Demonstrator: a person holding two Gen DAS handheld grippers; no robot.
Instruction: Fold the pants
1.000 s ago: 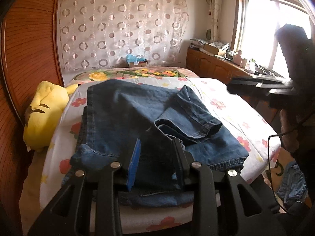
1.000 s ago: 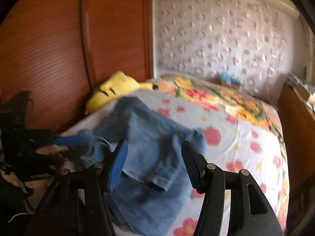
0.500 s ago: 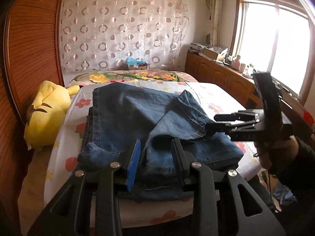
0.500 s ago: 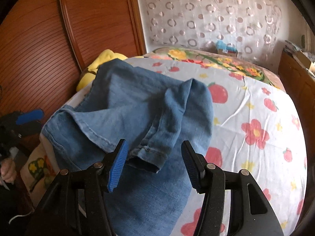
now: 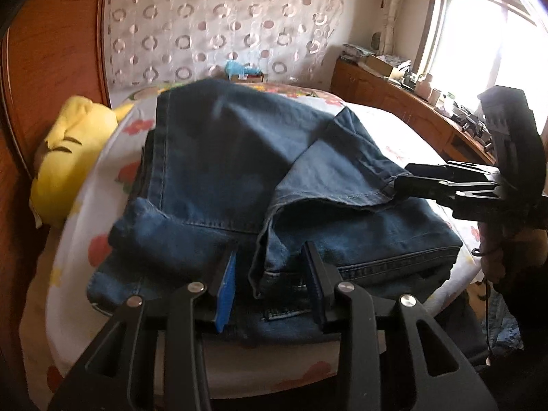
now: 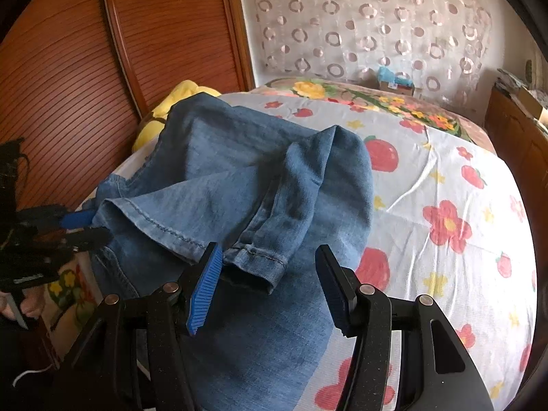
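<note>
Blue jeans (image 5: 239,157) lie folded on the flowered bed sheet (image 6: 428,178), one leg doubled back with its hem toward me. My left gripper (image 5: 270,284) is low over the near edge. Its jaws are opening, and a fold of the hem lies between them with a gap at the blue pad. In the right wrist view the left gripper (image 6: 89,227) sits at the hem's left corner. My right gripper (image 6: 263,284) stands open around the leg cuff (image 6: 260,263) without pressing it. From the left wrist view the right gripper (image 5: 400,183) meets the hem's right corner.
A yellow plush toy (image 5: 68,150) lies against the wooden headboard (image 6: 85,68) on the left. A wooden cabinet (image 5: 394,102) with clutter runs under the window on the right. A hand (image 5: 503,250) holds the right gripper. A blue tissue box (image 5: 239,68) sits at the bed's far end.
Both grippers have come down closer to the jeans. The right gripper swung in to the hem's right corner. The left jaws stand slightly wider than before.
</note>
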